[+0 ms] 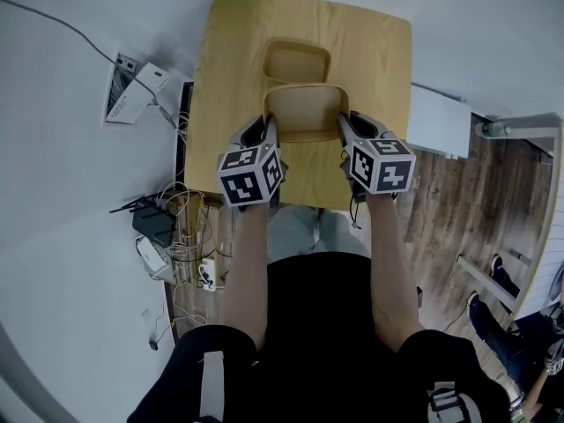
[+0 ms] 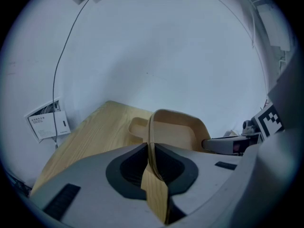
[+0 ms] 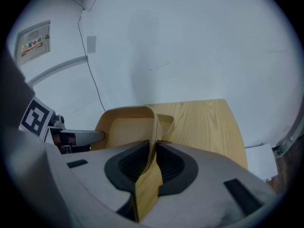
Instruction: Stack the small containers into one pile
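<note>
Wooden container (image 1: pixel 304 113) hung above the tabletop (image 1: pixel 225 69), its left wall pinched between the fingers of the left gripper (image 1: pixel 270 127) and its right wall between those of the right gripper (image 1: pixel 345 127). A second container (image 1: pixel 297 62) lay on the tabletop just beyond it.

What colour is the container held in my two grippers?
Light tan with a wood-grain look; the container shows best in the head view.
</note>
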The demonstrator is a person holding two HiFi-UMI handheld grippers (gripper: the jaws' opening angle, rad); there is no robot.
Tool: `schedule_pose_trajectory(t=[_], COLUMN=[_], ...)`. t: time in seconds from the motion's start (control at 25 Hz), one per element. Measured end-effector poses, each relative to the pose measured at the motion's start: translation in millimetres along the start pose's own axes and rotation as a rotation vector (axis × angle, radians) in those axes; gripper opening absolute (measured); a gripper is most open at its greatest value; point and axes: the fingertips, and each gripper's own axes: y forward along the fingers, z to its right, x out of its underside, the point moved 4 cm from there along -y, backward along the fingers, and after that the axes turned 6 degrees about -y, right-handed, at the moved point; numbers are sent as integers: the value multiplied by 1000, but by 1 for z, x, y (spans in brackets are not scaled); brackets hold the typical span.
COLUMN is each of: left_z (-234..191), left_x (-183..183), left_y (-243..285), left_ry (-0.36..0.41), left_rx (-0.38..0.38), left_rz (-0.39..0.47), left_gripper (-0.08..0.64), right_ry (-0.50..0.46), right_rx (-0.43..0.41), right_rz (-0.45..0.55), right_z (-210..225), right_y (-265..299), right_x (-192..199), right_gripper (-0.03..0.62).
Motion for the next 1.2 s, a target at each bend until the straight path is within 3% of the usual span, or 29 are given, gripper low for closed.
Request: schedule_pose_trajectory(t=[0.6, 1.2], left_z=[-16, -19], left_x=[-49, -70], left_y=[6, 36], left_ry=[59, 66], left_rx=[57, 97], left_rz=[36, 7], left_gripper=[38, 37], right_ry=[6, 31], right_rx=[40, 80], right_rz=[55, 19], right_z=[-17, -11], right_y=[13, 25], right_x=[-32, -36], right_gripper=[60, 72])
